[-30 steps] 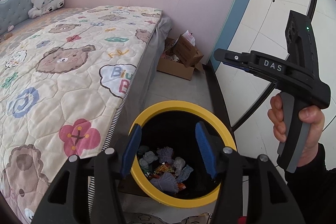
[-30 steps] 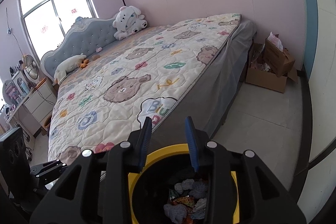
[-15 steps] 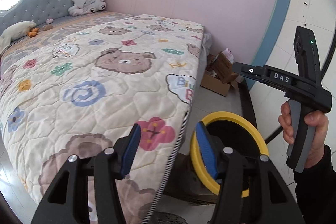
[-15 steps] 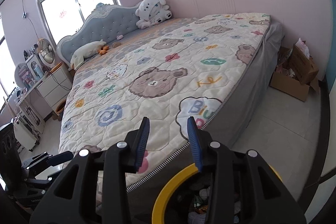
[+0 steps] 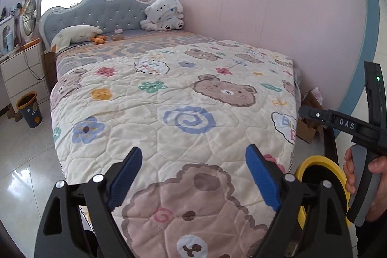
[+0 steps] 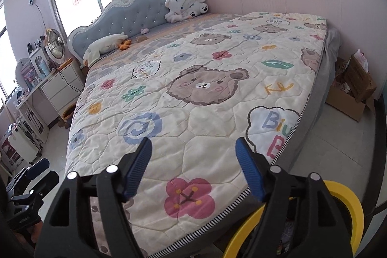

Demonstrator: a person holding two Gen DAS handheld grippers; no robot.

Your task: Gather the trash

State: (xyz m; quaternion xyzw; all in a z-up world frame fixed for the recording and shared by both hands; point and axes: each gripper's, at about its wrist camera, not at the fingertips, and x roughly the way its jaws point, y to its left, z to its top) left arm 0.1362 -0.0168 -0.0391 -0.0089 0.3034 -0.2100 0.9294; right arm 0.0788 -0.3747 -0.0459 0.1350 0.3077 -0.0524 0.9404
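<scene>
Both grippers had swung up from the yellow-rimmed bin (image 6: 343, 207) to face the bed (image 5: 183, 98). Our left gripper (image 5: 193, 175) and right gripper (image 6: 193, 161) hung with fingers spread and empty. We judged that small scraps might go unnoticed against the busy quilt. Crumpled trash (image 6: 287, 233) sat inside the bin, low at our right beside the bed.

Bed with bear-print quilt (image 5: 183, 113) along pink wall. White plush (image 5: 164, 16) and goose plush (image 5: 75, 34) by grey headboard (image 5: 96, 13). White drawers (image 5: 21, 71) beside bed, fan (image 5: 28, 16) on top. Cardboard box (image 6: 355, 86) on floor at the bed's far corner.
</scene>
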